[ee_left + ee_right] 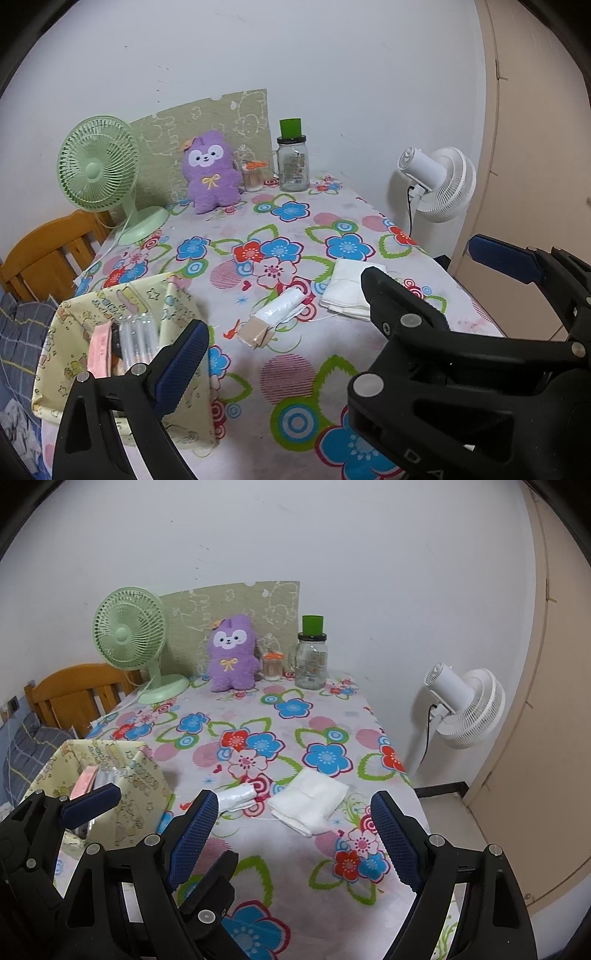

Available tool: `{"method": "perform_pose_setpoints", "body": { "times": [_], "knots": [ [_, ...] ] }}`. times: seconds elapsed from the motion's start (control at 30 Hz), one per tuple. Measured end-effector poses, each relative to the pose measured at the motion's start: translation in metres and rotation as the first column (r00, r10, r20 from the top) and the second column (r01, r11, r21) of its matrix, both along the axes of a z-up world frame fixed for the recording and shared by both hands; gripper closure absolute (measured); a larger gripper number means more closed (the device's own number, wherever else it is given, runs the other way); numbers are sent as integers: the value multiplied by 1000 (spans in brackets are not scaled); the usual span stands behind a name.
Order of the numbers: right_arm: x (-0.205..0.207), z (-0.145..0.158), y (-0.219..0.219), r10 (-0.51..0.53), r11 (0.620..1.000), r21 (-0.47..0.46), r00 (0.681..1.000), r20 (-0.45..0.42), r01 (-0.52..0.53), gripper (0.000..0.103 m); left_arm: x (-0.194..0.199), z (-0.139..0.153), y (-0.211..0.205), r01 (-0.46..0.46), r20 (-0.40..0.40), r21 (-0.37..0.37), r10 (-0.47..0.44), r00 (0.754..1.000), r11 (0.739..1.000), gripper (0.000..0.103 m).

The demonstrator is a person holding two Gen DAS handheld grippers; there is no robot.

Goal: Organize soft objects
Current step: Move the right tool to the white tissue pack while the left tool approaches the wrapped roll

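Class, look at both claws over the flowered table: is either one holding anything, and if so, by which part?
Nothing is held. The left claw and right claw both stand open and empty above the tablecloth.

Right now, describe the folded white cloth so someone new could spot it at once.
Start at the table with the flowered cloth and look to its near right part, well in front of the purple plush by the wall. The folded white cloth lies flat there, just right of a rolled white packet. Unlike that narrow roll, it is a broad, flat, plain white square.
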State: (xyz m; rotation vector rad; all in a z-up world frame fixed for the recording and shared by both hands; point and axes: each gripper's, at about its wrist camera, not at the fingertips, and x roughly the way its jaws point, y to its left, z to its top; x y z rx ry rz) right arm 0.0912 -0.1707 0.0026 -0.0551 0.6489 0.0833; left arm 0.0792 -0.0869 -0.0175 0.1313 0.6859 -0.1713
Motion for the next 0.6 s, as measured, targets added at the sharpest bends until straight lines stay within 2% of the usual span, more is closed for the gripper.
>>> {"method": "perform_pose_setpoints", "body": {
  "times": [0.5, 0.6],
  "knots": [
    [24, -14, -18, -9, 1000, 27, 1000, -21, 9, 15, 25, -10, -16, 7, -23, 10, -7, 1000, 1000, 3],
    [30, -17, -19, -15, 1000, 17, 1000, -22, 16, 9, 31, -14, -19, 7, -33, 19, -6, 999, 1000, 3]
  ]
}}
